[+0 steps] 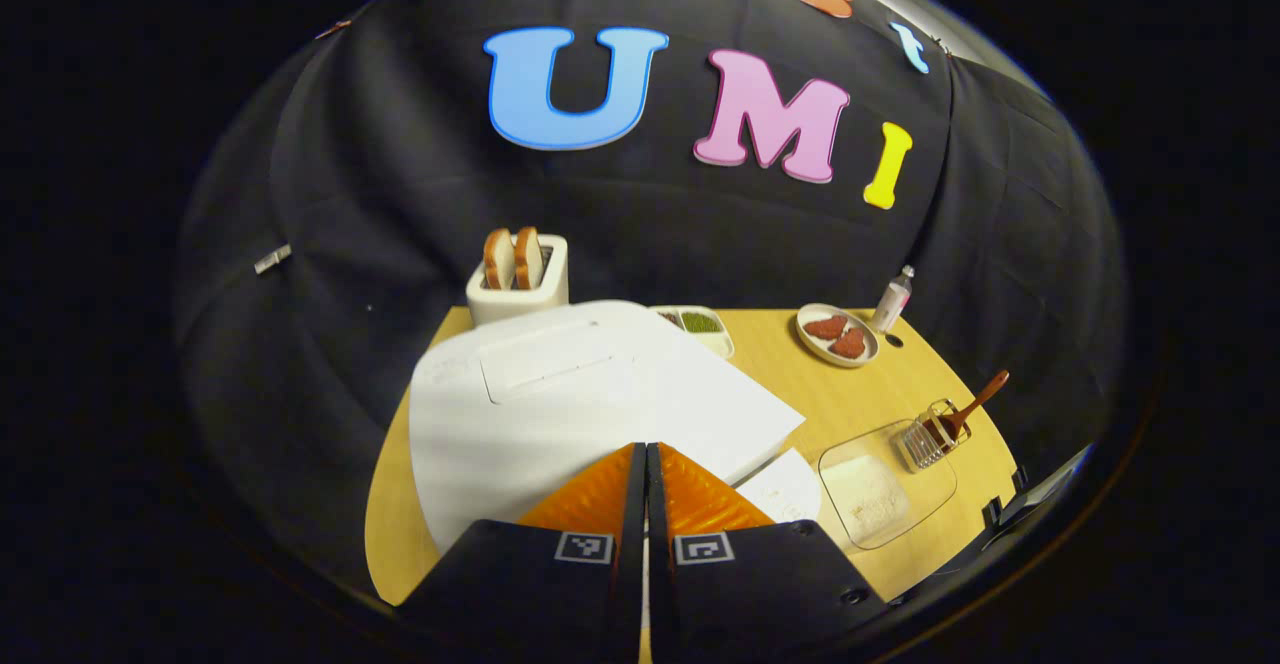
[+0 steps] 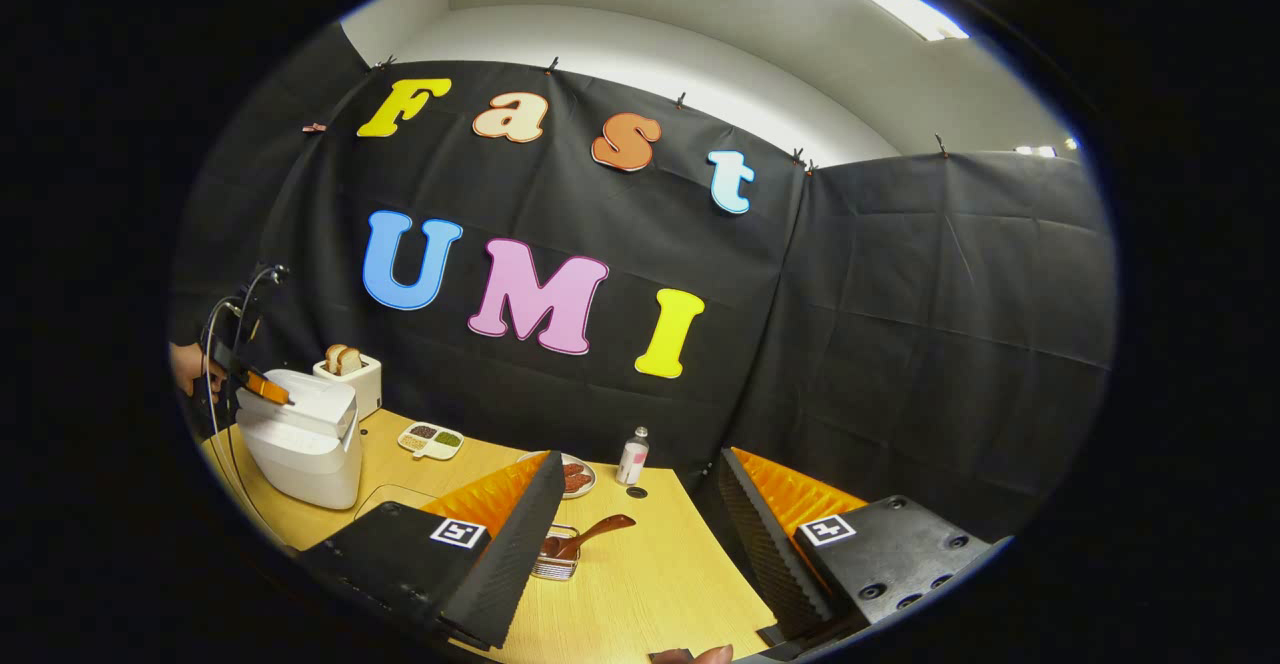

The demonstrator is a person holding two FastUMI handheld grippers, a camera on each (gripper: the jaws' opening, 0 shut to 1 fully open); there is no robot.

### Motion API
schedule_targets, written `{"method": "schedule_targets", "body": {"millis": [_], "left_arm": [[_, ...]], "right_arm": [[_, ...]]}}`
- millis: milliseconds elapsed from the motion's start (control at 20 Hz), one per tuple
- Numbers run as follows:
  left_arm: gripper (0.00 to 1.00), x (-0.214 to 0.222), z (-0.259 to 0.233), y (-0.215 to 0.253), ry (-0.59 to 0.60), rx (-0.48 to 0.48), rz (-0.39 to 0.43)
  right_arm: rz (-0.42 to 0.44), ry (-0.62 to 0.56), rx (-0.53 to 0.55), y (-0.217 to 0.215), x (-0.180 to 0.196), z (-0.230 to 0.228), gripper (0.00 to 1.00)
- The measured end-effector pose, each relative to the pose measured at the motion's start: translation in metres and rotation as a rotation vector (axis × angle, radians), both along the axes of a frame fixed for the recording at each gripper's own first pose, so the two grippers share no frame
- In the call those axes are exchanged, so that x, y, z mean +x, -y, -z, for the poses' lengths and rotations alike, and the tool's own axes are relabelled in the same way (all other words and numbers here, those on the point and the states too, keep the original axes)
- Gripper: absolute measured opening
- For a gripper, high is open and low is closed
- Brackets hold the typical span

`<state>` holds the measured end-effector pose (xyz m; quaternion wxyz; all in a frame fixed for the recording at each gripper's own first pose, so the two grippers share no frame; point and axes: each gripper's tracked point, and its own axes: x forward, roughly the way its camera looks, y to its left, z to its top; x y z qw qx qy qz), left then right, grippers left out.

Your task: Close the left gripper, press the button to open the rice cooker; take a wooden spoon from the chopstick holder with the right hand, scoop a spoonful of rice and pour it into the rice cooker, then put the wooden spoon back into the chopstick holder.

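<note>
The left gripper (image 1: 645,464) is seen in the left gripper view with its jaws pressed together and nothing held between them, its tips poised over the front part of the closed lid of the white rice cooker (image 1: 560,404). In the right gripper view the same gripper (image 2: 268,389) is seen farther off, held by a hand (image 2: 188,366), its tip at the top of the rice cooker (image 2: 305,439); whether contact is made with the button cannot be told.

The right gripper (image 2: 640,534) is held with its jaws wide apart and nothing between them, above the table (image 2: 650,584).

The chopstick holder (image 1: 928,436), a small wire basket, is placed on the table (image 1: 790,364) well to the right of the rice cooker, and the wooden spoon (image 1: 975,406) is seen resting in it with its handle tilted up and away. Between the rice cooker and the holder, just beside the holder, a clear square dish of rice (image 1: 885,489) is set. Behind the rice cooker a toaster (image 1: 518,279) with two bread slices is placed.
</note>
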<state>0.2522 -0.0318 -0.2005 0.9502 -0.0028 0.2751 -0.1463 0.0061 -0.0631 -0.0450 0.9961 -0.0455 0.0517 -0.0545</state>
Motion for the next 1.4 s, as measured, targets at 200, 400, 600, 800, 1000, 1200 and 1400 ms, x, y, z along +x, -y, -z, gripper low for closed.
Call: {"method": "schedule_targets", "body": {"millis": [200, 400, 600, 800, 1000, 1200, 1400], "left_arm": [[0.1, 0.012, -0.065, -0.013, 0.244, 0.075, -0.063], [0.18, -0.001, -0.129, -0.007, 0.419, 0.08, -0.058], [0.78, -0.026, -0.162, 0.007, 0.505, 0.093, -0.025], [0.96, -0.068, -0.196, 0.02, 0.573, 0.073, -0.038], [0.96, -0.127, -0.225, 0.034, 0.612, -0.032, -0.055], [0.96, -0.17, -0.225, 0.026, 0.589, -0.066, -0.114], [0.96, -0.207, -0.217, 0.015, 0.565, -0.088, -0.168]], "right_arm": [[0.001, 0.003, 0.0, 0.001, -0.001, -0.001, 0.97], [-0.011, 0.001, -0.015, -0.002, -0.001, -0.001, 0.98], [-0.017, -0.007, -0.02, -0.001, -0.001, 0.002, 0.98], [-0.014, -0.003, -0.026, 0.002, -0.002, 0.0, 0.97], [-0.014, -0.011, -0.021, 0.004, -0.002, 0.004, 0.97], [-0.024, -0.009, 0.0, 0.002, -0.002, 0.004, 0.98], [-0.043, -0.011, 0.01, 0.002, -0.002, 0.007, 0.97]]}}
